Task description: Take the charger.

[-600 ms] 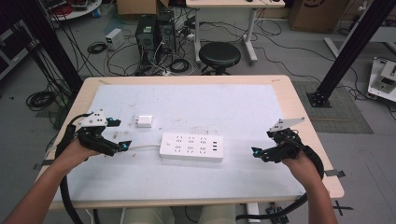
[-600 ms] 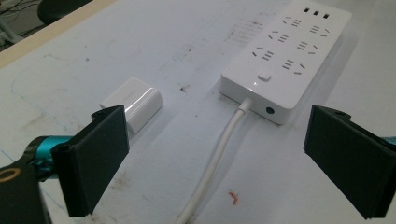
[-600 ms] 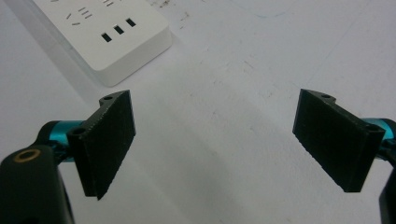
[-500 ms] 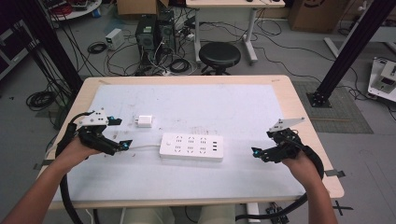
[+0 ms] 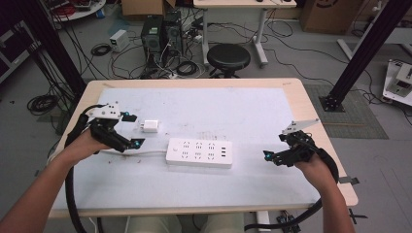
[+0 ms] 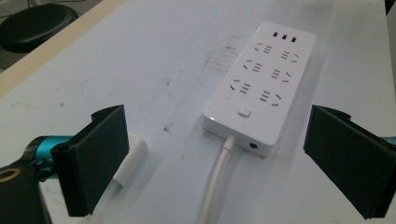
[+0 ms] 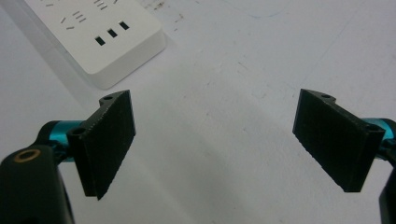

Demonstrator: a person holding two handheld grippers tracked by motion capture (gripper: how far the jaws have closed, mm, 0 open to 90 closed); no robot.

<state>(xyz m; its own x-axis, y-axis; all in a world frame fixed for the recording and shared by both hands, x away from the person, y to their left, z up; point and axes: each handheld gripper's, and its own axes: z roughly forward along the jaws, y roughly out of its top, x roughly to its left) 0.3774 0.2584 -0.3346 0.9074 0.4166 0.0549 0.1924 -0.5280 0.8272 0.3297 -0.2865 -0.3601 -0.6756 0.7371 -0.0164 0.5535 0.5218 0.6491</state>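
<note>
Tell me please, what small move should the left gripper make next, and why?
Probably ease the left gripper toward the small white adapter. Its jaws stand open and empty, the adapter lies loose on the table beside one jaw, and the power strip waits nearby with free sockets.

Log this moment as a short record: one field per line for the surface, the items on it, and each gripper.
surface: white mat on a wooden table
power strip: flat at mid-table, cord leading toward the left gripper
white charger: lying apart from the strip, near the left gripper
left gripper: open, empty, facing the strip's cord end
right gripper: open, empty, beside the strip's USB end
</note>
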